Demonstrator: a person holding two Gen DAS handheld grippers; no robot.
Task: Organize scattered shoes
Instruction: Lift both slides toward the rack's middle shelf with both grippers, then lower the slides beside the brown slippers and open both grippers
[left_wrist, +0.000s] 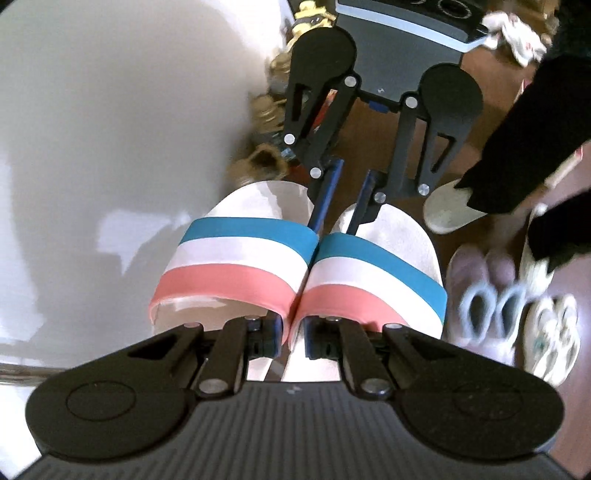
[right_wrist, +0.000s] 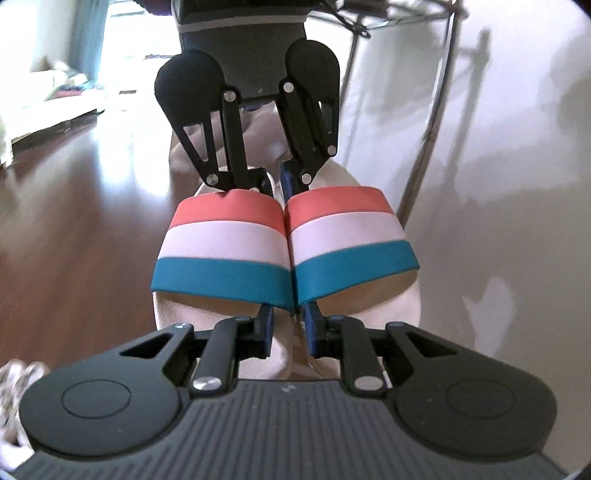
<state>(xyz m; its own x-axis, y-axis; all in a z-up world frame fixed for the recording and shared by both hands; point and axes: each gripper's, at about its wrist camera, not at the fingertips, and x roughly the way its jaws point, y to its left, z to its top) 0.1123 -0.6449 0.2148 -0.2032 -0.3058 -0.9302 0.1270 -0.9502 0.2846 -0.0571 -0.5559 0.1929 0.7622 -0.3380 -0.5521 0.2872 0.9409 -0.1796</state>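
Together both grippers (left_wrist: 290, 338) (right_wrist: 288, 334) clamp striped slides (left_wrist: 236, 258), airborne.

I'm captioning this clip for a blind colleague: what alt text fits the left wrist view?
A pair of striped slides, side by side, is pinched between two hand-held grippers: the left hand-held gripper at the near end, the right hand-held gripper opposite. More slippers lie on the brown floor to the right, beside a person's dark-clad leg.
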